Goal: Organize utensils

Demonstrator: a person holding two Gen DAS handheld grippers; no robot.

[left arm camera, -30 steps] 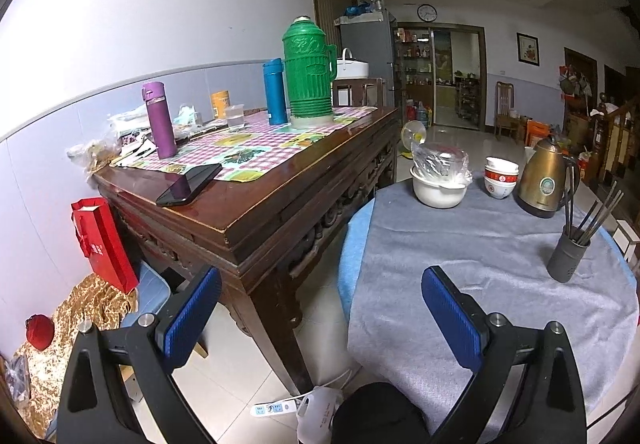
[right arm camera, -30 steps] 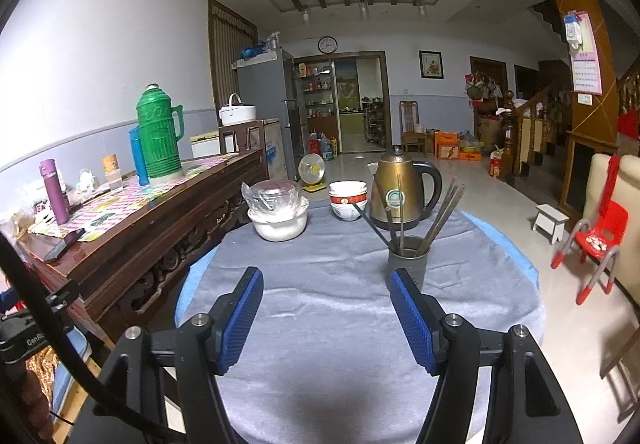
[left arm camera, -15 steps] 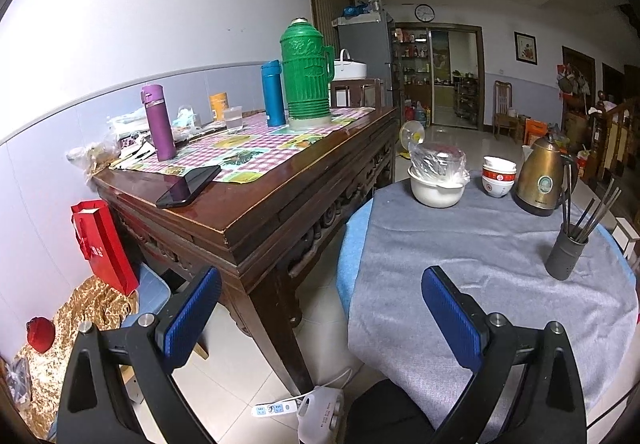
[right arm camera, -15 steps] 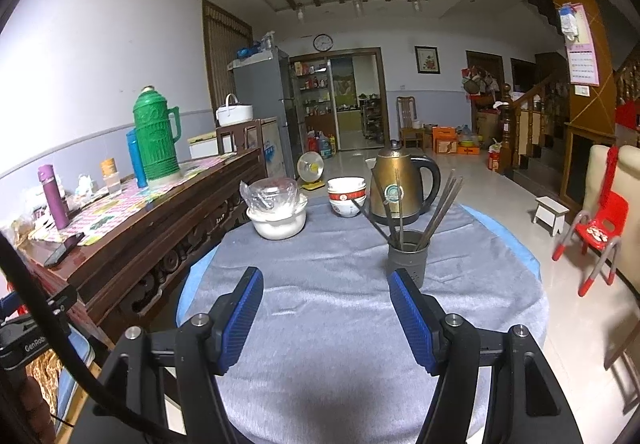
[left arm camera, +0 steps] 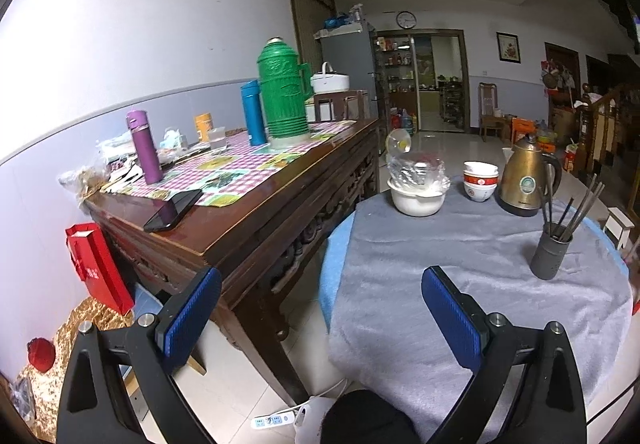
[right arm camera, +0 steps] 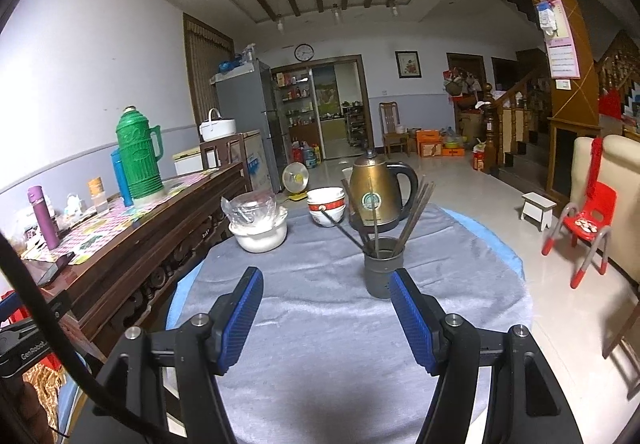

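Several dark chopsticks [right arm camera: 416,217] stand fanned out in a grey holder [right arm camera: 383,267] on the round table [right arm camera: 320,324], near the middle of its grey cloth. Behind it, toward the far edge, sit a brass kettle [right arm camera: 376,199], stacked bowls [right arm camera: 326,205] and a white pot [right arm camera: 260,234]. The right tool [right arm camera: 326,318] hovers wide open and empty, just short of the holder. The left tool [left arm camera: 320,320] is likewise open and empty at the table's left edge.

Fuzzy grey cloth [right arm camera: 320,324], glossy brass-toned metal kettle [right arm camera: 374,195], polished wood sideboard [left arm camera: 256,219]
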